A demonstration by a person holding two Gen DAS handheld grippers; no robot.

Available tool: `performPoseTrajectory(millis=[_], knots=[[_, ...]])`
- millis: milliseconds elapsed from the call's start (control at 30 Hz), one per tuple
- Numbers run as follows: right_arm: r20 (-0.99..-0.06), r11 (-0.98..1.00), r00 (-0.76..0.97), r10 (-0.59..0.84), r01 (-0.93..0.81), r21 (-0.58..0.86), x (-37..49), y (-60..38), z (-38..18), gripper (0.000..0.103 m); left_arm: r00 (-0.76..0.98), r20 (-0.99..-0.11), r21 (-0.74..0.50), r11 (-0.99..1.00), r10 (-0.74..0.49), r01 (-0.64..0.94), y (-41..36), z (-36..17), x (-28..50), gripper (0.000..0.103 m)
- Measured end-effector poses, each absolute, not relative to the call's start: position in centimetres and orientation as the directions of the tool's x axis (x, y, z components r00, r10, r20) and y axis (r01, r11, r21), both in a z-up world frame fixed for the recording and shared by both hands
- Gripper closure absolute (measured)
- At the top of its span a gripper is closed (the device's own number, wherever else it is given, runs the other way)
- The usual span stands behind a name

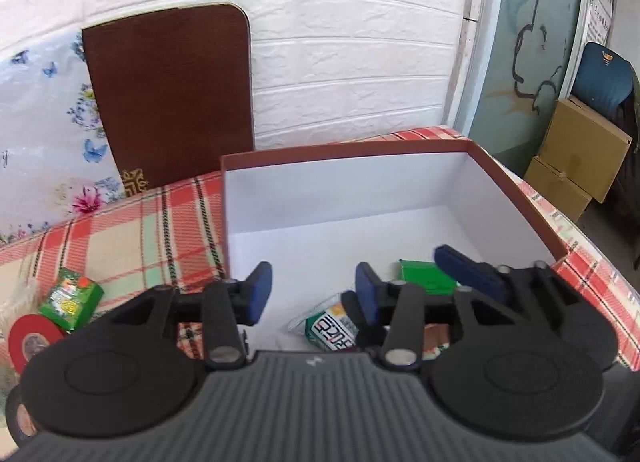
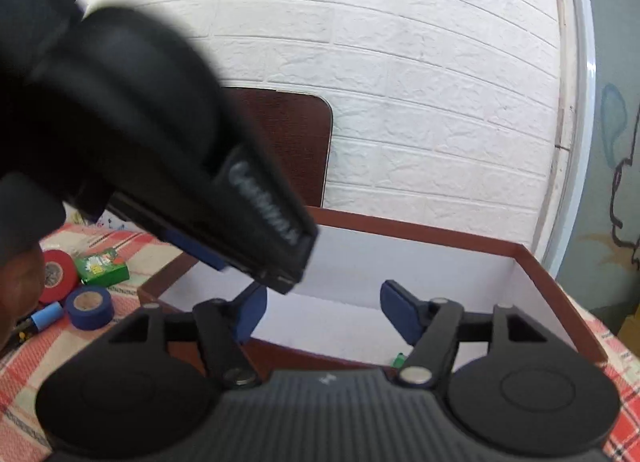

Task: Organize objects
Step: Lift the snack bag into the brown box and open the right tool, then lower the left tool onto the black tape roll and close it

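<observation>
Clerk: Left gripper (image 1: 314, 294), jaws spread, nothing between the pads; it hangs over the near edge of the box (image 1: 516, 182). Right gripper (image 2: 324, 312), jaws likewise spread and empty, above the same box.

Checker: Step in hand?

Clerk: Judged between placements. Next move calls for reaching outside the box for a loose item.

Checker: Count.

Clerk: Inside the box: one green carton (image 1: 426, 276), one wrapped packet (image 1: 328, 328). Left of the box: one green carton (image 2: 102, 264), one red tape roll (image 2: 56, 274), one blue tape roll (image 2: 89, 306), one small blue cylinder (image 2: 46, 317).
</observation>
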State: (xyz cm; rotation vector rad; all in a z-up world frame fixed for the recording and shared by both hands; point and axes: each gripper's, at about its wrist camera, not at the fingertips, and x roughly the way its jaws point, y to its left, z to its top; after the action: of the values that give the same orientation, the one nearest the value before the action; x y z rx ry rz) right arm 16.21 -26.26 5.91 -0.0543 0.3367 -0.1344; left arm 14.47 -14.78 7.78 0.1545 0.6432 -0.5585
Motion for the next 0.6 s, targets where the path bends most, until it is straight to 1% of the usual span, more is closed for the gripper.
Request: performPoseTrajectory(millis=[33,133,233,400,467,600], knots=[[-0.321,0.991,0.937,-0.136,0.122,-0.062,15.9,-26.3,6.0,0.037,0.668,-0.601,-0.026,0.845,-0.440,0.534,-14.5,8.0,14.4,0.046],[-0.300,0.991,0.945,-0.132,0.126,-0.040,14.5,-26.3,6.2,0.037,0.703,-0.588,0.019,0.861,-0.401,0.508,-13.7,8.5,13.7,0.048],[-0.292,0.992,0.948,-0.126,0.125,-0.019,13.2,-25.9,6.5,0.037,0.719,-0.579,0.031,0.871,-0.384,0.490,-12.5,9.0,13.0,0.047],[-0.300,0.994,0.949,-0.098,0.109,0.019,11.4,-25.0,7.0,0.036,0.736,-0.582,0.033,0.895,-0.345,0.445,-10.1,8.9,11.8,0.046],[-0.304,0.994,0.948,-0.094,0.109,0.033,7.7,-24.6,6.1,0.036,0.740,-0.588,0.037,0.903,-0.326,0.427,-9.3,8.7,11.4,0.046],[-0.333,0.992,0.942,-0.035,0.072,0.100,6.7,-23.8,6.2,0.036,0.754,-0.590,0.051,0.919,-0.287,0.390,-7.5,8.3,11.0,0.042]])
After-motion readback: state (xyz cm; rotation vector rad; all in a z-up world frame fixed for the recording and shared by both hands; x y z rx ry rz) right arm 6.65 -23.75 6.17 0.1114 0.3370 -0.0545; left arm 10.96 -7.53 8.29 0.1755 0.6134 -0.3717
